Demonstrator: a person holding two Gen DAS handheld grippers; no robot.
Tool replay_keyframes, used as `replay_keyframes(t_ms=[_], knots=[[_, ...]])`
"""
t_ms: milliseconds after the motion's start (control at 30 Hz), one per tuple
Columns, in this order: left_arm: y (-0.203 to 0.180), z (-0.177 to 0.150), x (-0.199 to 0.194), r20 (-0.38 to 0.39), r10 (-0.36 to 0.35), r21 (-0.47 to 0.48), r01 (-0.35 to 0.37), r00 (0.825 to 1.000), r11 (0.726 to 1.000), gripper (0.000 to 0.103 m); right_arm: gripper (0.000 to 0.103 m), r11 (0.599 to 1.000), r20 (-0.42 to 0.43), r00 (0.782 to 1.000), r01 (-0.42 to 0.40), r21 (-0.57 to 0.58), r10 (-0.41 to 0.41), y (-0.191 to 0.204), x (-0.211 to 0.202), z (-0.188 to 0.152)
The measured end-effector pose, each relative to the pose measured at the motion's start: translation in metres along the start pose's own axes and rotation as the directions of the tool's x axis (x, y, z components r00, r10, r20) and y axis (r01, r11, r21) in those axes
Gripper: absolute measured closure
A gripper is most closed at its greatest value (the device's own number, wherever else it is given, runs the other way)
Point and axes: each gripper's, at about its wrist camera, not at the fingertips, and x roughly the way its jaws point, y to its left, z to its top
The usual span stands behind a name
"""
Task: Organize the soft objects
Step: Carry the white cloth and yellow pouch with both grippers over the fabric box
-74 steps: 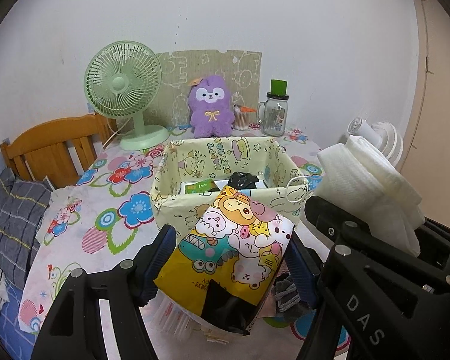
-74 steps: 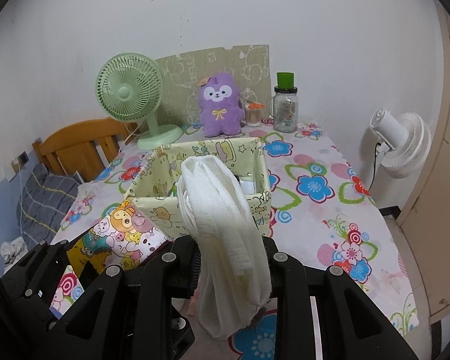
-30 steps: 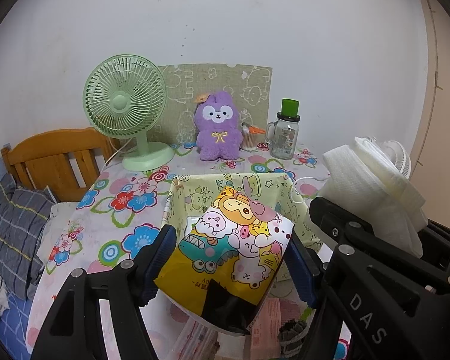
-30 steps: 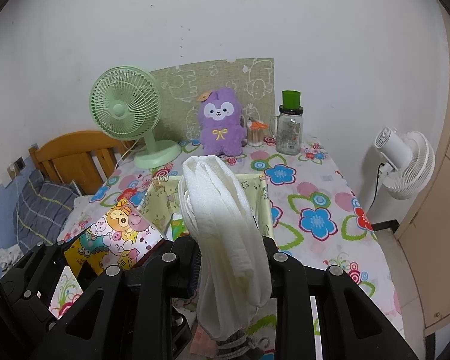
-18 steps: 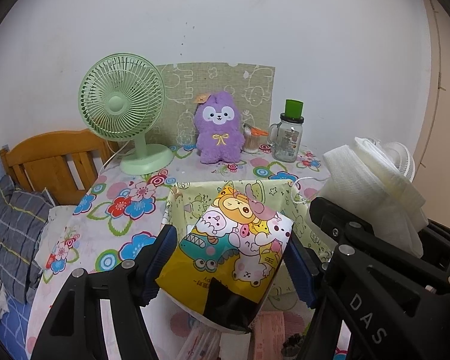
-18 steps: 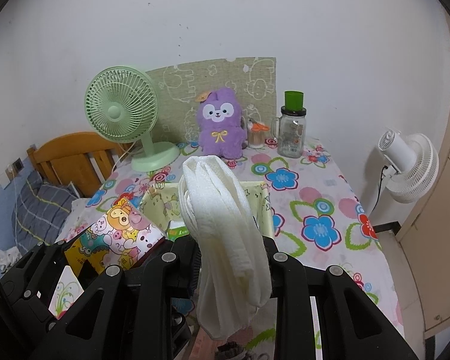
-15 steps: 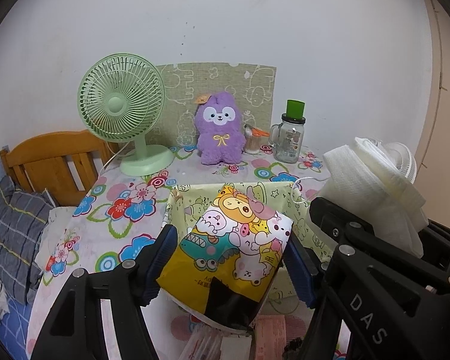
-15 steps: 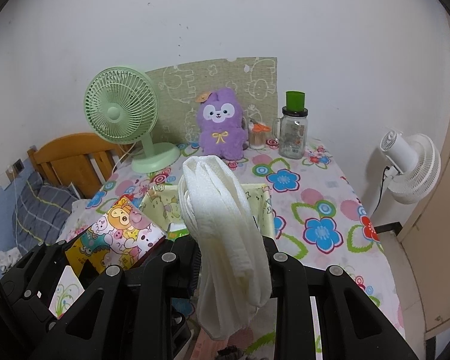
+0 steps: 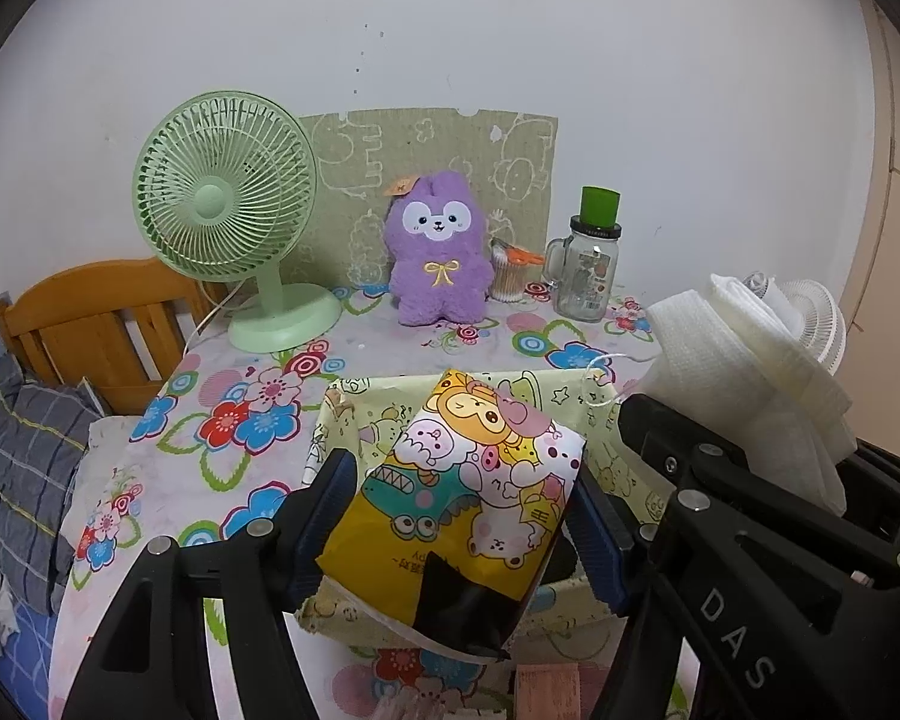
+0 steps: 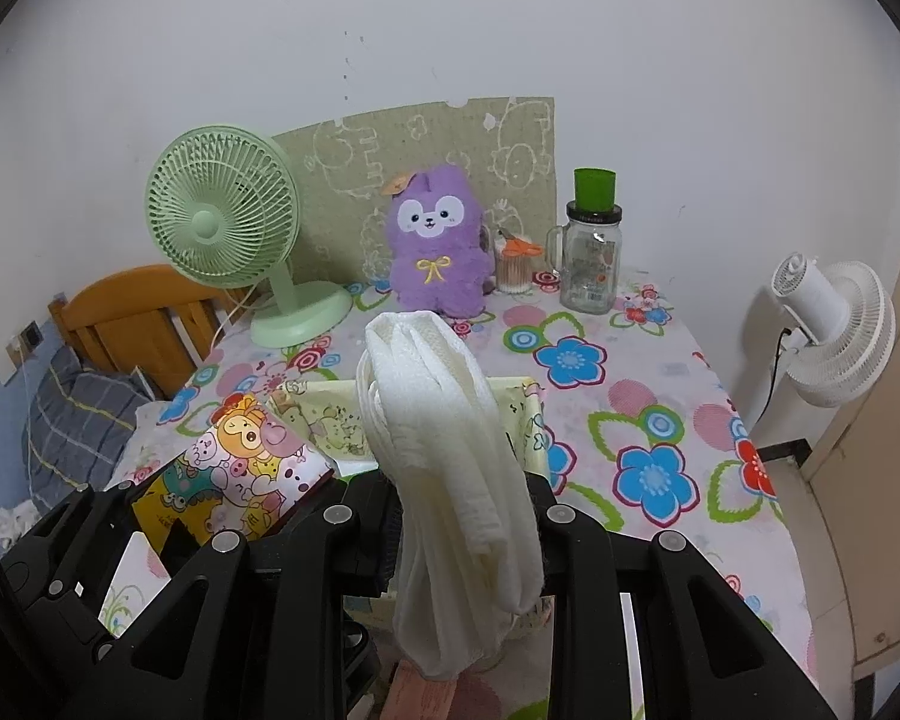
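The left gripper (image 9: 462, 516) jaws clamp the cartoon pack (image 9: 468, 498) above the fabric bin (image 9: 354, 420), while only the right view shows the right gripper (image 10: 462, 528) jaws squeezing the white cloth (image 10: 450, 450).

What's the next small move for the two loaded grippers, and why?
Probably carry both forward over the fabric bin before letting go. The left gripper clamps the cartoon pack, the right gripper clamps the white cloth, and both loads sit at the bin's near edge.
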Motion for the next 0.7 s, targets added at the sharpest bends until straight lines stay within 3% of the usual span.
replay_keyframes(t_ms=[700], knots=[[0.011,0.01,0.051,-0.063,0.015,-0.003,-0.015,0.998,1.0,0.033,0.073,0.999,-0.058,0.997,-0.045,-0.013,0.044,0.001,0.056,0.011]])
